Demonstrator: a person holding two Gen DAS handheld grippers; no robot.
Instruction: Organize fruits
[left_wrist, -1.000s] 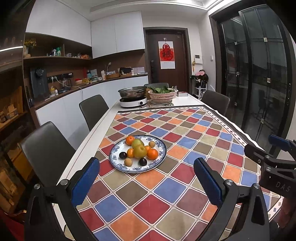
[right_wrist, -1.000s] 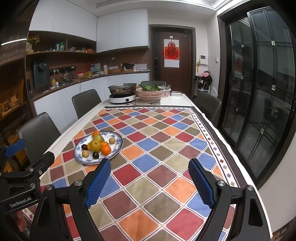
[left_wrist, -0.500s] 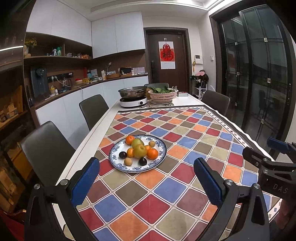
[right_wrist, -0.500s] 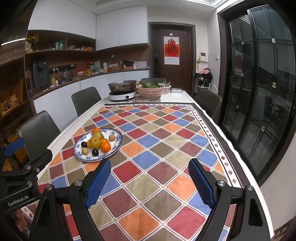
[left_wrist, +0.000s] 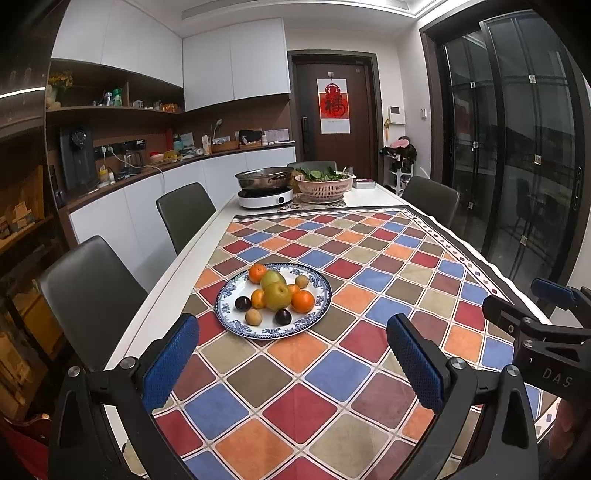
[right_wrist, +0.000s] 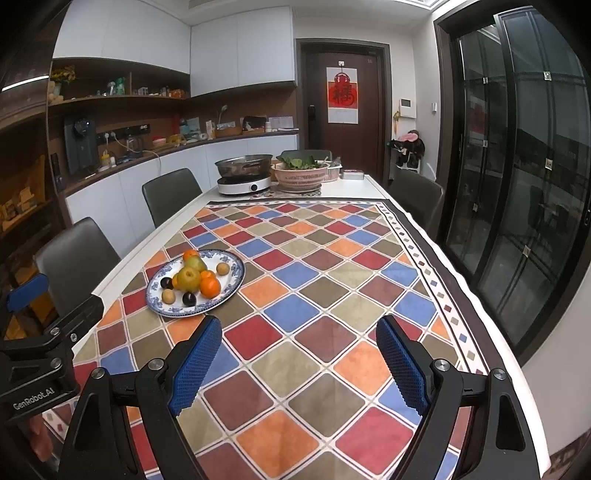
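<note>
L gripper (left_wrist: 291, 354): jaws wide apart, nothing between, above the cloth (left_wrist: 332, 369). R gripper (right_wrist: 299, 354): same, wide and empty. Writing: "GenRobot.AI" on L gripper body in the right view, "DAS" on R gripper body in the left view. Plate (left_wrist: 317, 314) w/ fruit sits ahead-left on the cloth: 2 pears, 4 oranges, 2 dark plums, 2 small tan fruits.
</note>
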